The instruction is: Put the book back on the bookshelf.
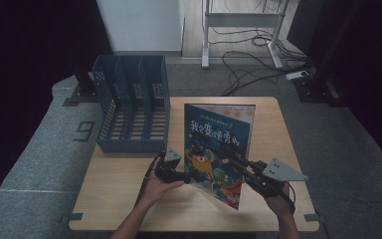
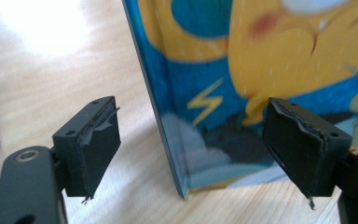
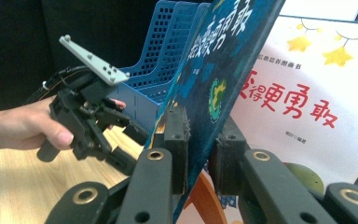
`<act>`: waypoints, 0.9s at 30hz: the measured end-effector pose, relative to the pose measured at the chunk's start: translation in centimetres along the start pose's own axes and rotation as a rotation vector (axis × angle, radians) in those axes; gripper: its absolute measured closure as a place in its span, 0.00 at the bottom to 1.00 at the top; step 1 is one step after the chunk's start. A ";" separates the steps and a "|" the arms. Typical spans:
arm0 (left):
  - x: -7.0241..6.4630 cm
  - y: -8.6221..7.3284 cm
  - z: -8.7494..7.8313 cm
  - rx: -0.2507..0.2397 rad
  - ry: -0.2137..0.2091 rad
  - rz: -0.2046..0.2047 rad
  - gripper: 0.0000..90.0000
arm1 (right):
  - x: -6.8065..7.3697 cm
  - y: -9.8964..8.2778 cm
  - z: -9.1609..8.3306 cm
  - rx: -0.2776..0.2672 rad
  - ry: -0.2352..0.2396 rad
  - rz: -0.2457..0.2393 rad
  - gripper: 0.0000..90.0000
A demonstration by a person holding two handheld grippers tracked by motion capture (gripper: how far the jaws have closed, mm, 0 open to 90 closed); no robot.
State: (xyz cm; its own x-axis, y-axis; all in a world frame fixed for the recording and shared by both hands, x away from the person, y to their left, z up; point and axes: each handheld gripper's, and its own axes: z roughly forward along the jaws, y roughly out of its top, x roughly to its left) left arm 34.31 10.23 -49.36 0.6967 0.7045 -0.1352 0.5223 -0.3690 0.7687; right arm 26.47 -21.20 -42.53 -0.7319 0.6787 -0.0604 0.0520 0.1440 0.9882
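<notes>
High view first: a picture book point(image 1: 218, 149) stands on edge on the table point(image 1: 124, 194), just to the right of the blue file rack point(image 1: 132, 107), cover facing the person and leaning back a touch. Its long axis runs up from the table, top edge pointing away and upward, title toward that top edge. The right tool point(image 1: 238, 162) is clamped on the book's lower right part, near the edge away from the rack; the left tool point(image 1: 184, 175) sits at the edge nearest the rack.

Left gripper view now: the jaws stand wide apart, astride the book's near vertical edge point(image 2: 168, 116), one pad point(image 2: 93, 144) on the bare side, the other over the cover, neither pressing. Nothing held here. The book's bottom corner rests right at the tabletop.

Right gripper view: both jaws are pinched flat on the book point(image 3: 214, 70), with the rack point(image 3: 168, 56) rising close behind it and the left tool point(image 3: 121, 158) hovering between.

My read is that the book is headed for a rack slot. To do it well, keep the right grip firm and low, let the left tool close on the rack-side edge to stop any swing, hold the book upright, and line its thin edge up with a slot before moving in.
</notes>
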 end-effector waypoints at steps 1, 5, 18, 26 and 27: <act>0.1 0.2 -0.1 -0.018 -0.013 0.000 0.20 | 0.0 -0.1 0.0 -0.002 0.000 0.001 0.87; 0.3 0.9 -0.2 -0.042 -0.054 0.005 0.21 | 0.0 -0.2 -0.2 0.000 0.003 -0.003 0.86; -0.3 2.3 -0.6 -0.098 -0.061 0.052 0.25 | -0.8 -1.0 -0.5 0.017 -0.019 0.008 0.82; -0.3 2.4 -1.5 -0.137 -0.073 0.073 0.29 | -1.6 -1.8 -0.6 0.036 -0.049 0.011 0.77; -0.4 2.4 -1.6 -0.138 -0.074 0.078 0.29 | -1.7 -1.9 -0.6 0.038 -0.052 0.013 0.77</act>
State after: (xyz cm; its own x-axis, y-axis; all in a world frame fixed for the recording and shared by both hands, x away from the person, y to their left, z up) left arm 34.51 10.04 -46.53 0.7694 0.6287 -0.1134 0.3962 -0.3303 0.8567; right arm 27.18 -23.08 -44.26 -0.6951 0.7167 -0.0560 0.0872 0.1614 0.9830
